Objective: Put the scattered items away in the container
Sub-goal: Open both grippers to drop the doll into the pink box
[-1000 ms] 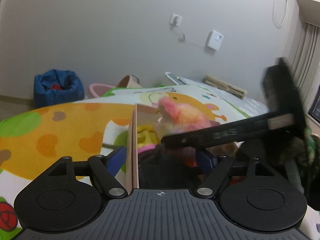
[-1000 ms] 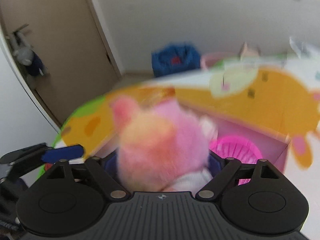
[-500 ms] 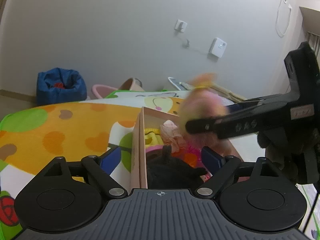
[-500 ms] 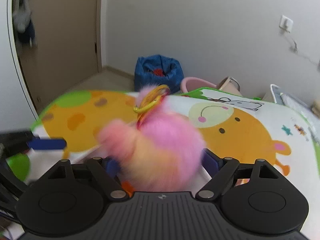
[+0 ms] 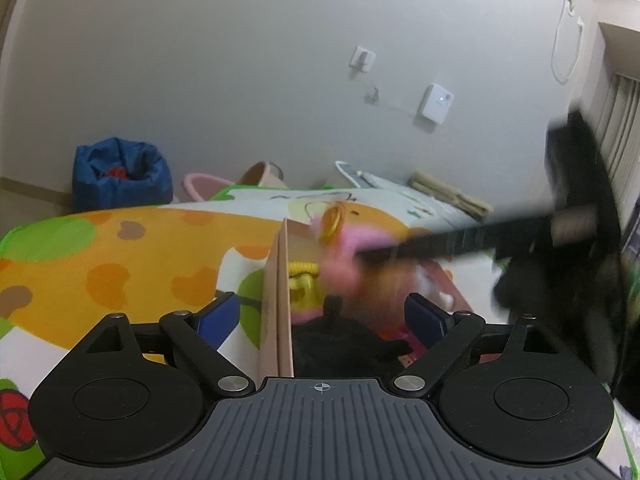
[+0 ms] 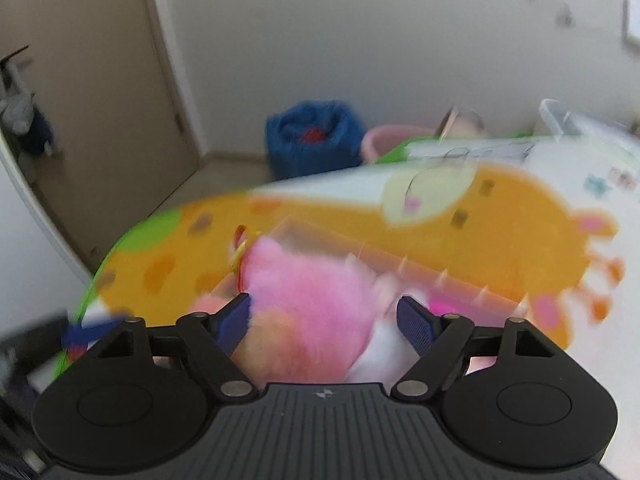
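Observation:
A fluffy pink and orange plush toy (image 6: 312, 304) with a yellow ring (image 6: 240, 248) fills the gap of my right gripper (image 6: 326, 318), which is shut on it just above the cardboard box (image 6: 400, 256). In the left wrist view the plush toy (image 5: 344, 244) hangs blurred at the tip of the right gripper's black finger (image 5: 460, 236), over the box. My left gripper (image 5: 320, 316) is open and straddles the near box wall (image 5: 276, 280). A black item (image 5: 344, 344) and a yellow toy (image 5: 302, 276) lie inside the box.
The box stands on a giraffe-print play mat (image 5: 120, 256). A blue bag (image 5: 120, 176) and a pink tub (image 5: 204, 186) sit by the far wall. A brown door (image 6: 92, 120) is at the left in the right wrist view.
My right gripper has swung down with the plush toy, which now hangs lower over the box. My left gripper has kept its place at the box wall.

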`<state>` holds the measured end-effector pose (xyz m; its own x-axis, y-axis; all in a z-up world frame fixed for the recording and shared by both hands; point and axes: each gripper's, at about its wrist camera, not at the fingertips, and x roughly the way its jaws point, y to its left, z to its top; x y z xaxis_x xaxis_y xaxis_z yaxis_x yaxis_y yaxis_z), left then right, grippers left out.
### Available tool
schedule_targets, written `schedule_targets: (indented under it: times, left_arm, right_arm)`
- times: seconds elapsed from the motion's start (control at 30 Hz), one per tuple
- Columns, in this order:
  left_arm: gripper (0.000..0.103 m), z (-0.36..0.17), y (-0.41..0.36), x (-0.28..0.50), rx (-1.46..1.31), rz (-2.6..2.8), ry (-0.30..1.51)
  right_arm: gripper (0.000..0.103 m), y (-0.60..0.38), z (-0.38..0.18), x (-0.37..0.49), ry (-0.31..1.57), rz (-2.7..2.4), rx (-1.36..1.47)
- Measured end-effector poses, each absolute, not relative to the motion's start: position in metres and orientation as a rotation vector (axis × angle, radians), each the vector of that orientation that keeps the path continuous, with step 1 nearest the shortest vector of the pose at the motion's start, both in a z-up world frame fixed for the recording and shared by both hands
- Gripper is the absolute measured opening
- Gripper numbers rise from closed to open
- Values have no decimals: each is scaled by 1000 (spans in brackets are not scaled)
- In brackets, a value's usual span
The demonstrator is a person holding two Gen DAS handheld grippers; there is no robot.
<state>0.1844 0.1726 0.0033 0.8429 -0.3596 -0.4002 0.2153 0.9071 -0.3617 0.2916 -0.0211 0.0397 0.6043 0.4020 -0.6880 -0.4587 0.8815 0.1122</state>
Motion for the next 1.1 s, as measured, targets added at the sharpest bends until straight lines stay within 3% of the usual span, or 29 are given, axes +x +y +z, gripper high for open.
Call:
schedule_targets:
  times: [0.17,0.27,0.37,0.47,0.77,1.1]
  left_arm:
    - [89,8,179,187,-360,-315,469]
    - [65,18,173,190,-362,-351,450]
    - [56,33,161,201,-323,-365,431]
    - [38,43,152,221,-282,-326,448]
    - [34,40,146,267,-320,-171,545]
    - [39,24,129,263,-33,-32,655]
  right_arm:
    - [79,-55,67,258,687,508,-37]
    - [84,-95,81,229,616,445,17]
    - [84,-129,75,205,623,408,62]
    - [84,-153,56,184,641,375,78]
    - [85,-172,-25,133,694,410,217]
    - [88,-175,-19,119,645,428,163]
